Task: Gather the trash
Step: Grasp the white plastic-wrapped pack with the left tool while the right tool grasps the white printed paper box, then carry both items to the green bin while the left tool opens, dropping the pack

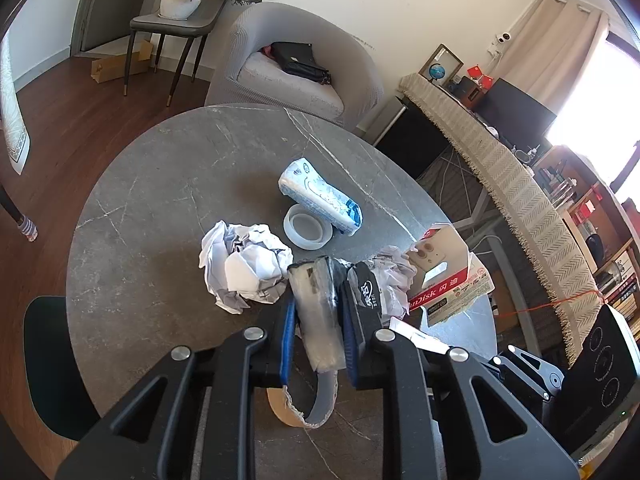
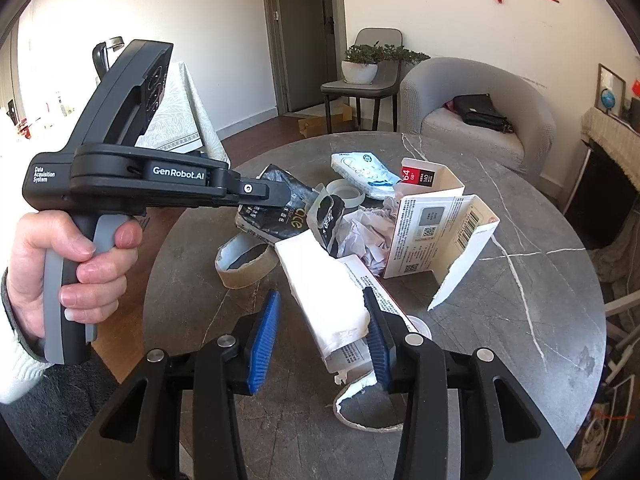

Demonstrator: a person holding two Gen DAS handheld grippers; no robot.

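Trash litters the round grey tabletop (image 1: 168,184): crumpled paper (image 1: 244,266), a tissue pack (image 1: 320,196), a tape ring (image 1: 307,227) and a torn SanDisk box (image 1: 448,280). Your left gripper (image 1: 318,320) has its fingers clamped on a crinkled black wrapper (image 1: 320,308). Your right gripper (image 2: 320,336) is spread wide around a white carton (image 2: 324,292), its right finger touching it.

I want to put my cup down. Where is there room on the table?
Bare patches: the grey marble table left of the crumpled white paper ball, and its far edge by the grey armchair. Crowded: around the clear tape roll and torn white SanDisk box.
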